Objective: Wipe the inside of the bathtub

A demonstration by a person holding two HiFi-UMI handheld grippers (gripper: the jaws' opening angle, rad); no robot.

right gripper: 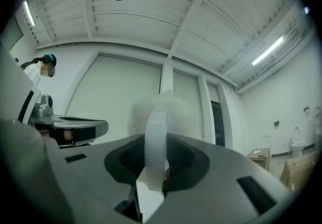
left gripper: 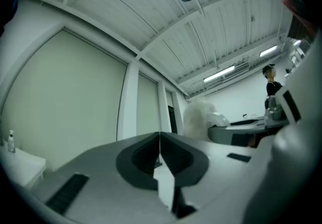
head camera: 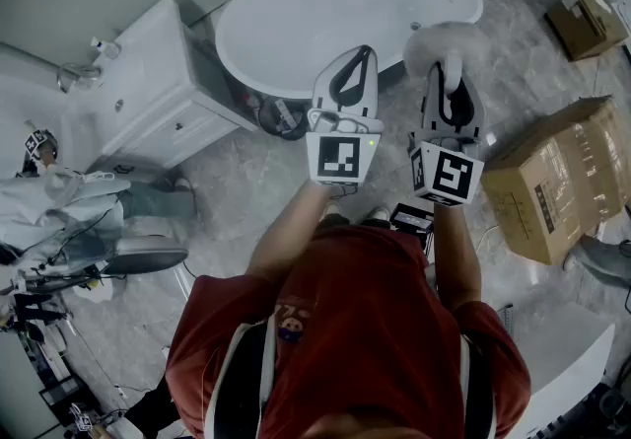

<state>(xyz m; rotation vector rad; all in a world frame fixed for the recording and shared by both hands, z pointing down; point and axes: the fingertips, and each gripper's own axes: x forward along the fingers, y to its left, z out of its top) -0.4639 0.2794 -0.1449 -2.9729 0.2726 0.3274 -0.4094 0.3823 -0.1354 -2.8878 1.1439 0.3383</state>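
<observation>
The white oval bathtub (head camera: pixel 345 13) lies ahead on the marble floor, seen in the head view. Both grippers are held up in front of the person's red-shirted chest, in front of the tub's near rim, jaws pointing up and away. My left gripper (head camera: pixel 353 67) is shut with nothing between its jaws (left gripper: pixel 160 142). My right gripper (head camera: pixel 449 82) is shut on the white handle (right gripper: pixel 157 137) of a fluffy white duster (head camera: pixel 444 42), whose head (right gripper: pixel 161 109) sticks out past the jaws. From the left gripper view the duster (left gripper: pixel 198 117) shows to the right.
A white vanity cabinet (head camera: pixel 148 82) stands left of the tub. Cardboard boxes (head camera: pixel 557 181) (head camera: pixel 587 18) sit on the floor at the right. Another person (head camera: pixel 59 200) and cabled gear are at the far left. Both gripper views face the ceiling and walls.
</observation>
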